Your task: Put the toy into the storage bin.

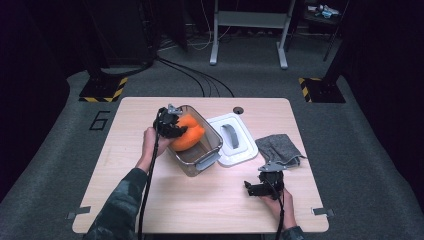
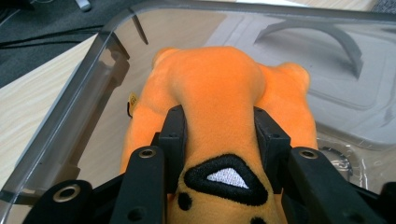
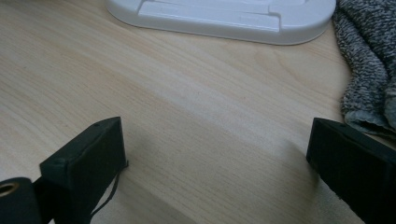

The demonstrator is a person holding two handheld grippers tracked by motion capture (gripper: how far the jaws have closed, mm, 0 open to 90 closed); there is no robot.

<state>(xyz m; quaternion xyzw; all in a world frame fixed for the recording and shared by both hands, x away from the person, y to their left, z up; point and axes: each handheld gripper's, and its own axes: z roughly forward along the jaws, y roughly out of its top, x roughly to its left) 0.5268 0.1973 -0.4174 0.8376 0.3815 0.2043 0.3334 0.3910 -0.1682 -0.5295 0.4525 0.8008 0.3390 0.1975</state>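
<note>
An orange plush toy (image 1: 187, 134) sits inside a clear plastic box (image 1: 200, 161) near the middle of the table. My left gripper (image 1: 172, 126) is shut on the plush toy (image 2: 219, 93), its black jaws squeezing the soft body from both sides over the box's left rim. A black and white stitched patch shows on the toy between the jaws. My right gripper (image 1: 264, 186) rests low near the table's front right, open, with bare wood between its wide-set fingers (image 3: 88, 158).
A white lid (image 1: 234, 141) with a grey handle lies right of the box; its edge (image 3: 224, 16) is ahead of my right gripper. A grey cloth (image 1: 280, 149) lies crumpled at the right. A cable hole (image 1: 238, 110) is at the table's far edge.
</note>
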